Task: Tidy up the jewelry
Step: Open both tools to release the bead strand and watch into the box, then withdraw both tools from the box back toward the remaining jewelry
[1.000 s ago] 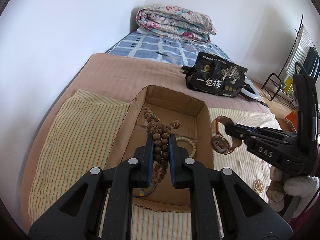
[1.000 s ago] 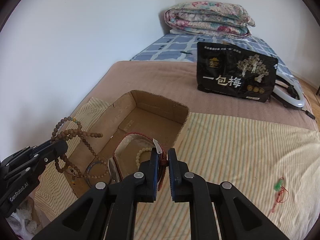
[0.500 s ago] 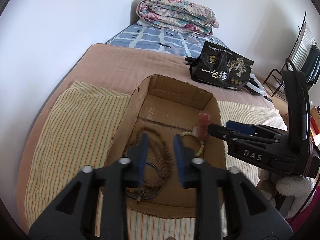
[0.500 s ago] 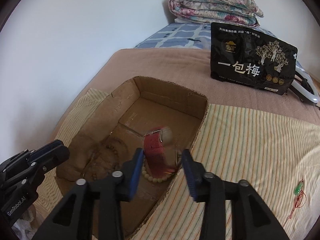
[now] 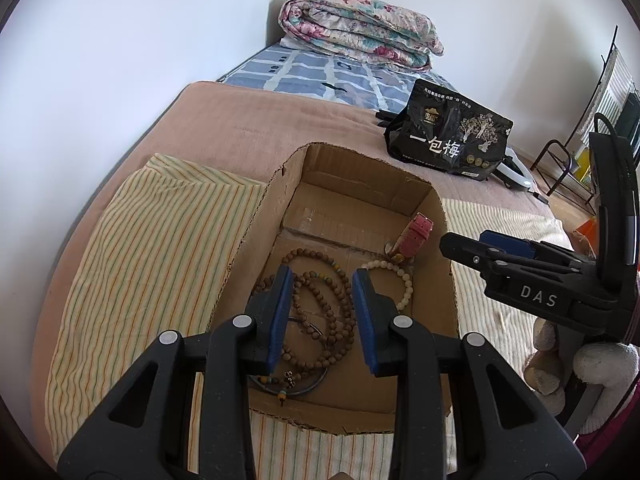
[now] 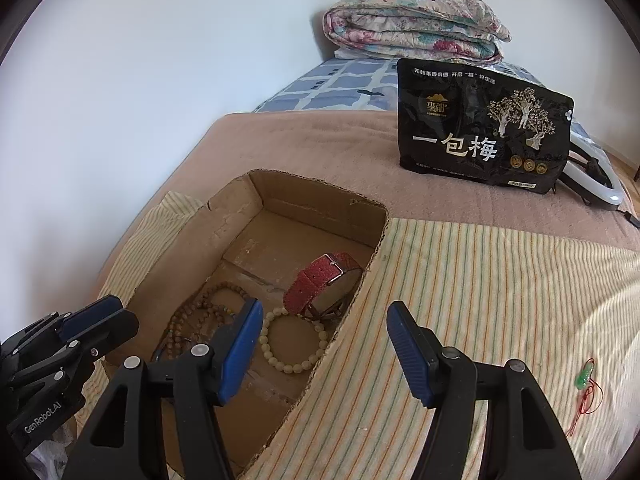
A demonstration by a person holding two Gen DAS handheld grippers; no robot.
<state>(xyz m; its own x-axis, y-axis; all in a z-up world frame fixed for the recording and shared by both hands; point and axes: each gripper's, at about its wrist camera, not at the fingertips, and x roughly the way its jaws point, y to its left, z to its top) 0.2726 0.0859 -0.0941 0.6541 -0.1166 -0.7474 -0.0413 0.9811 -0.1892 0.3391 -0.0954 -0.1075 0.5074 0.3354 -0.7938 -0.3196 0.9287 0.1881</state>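
An open cardboard box [image 5: 256,236] [image 6: 360,272] lies on a striped cloth on the bed. Inside lie a brown wooden bead necklace [image 5: 320,300] [image 6: 208,308], a cream bead bracelet [image 5: 400,276] [image 6: 292,344], a dark bangle [image 5: 312,384] and a red-strap watch [image 5: 416,234] [image 6: 320,280] leaning on the right wall. My left gripper [image 5: 322,280] is open and empty above the necklace. My right gripper [image 6: 324,316] is open wide and empty over the box's right edge; it also shows in the left wrist view [image 5: 480,248]. A green pendant on red cord [image 6: 584,380] lies on the cloth at right.
A black snack bag [image 5: 448,136] [image 6: 480,128] stands on the brown blanket behind the box, with a white ring object [image 6: 596,184] beside it. A folded floral quilt [image 5: 360,28] lies at the bed's head. A wall runs along the left. A plush toy [image 5: 580,364] sits at right.
Both grippers opened. The bead necklace dropped from the left gripper into the box, and the red watch dropped from the right gripper into the box. Both grippers now hold nothing.
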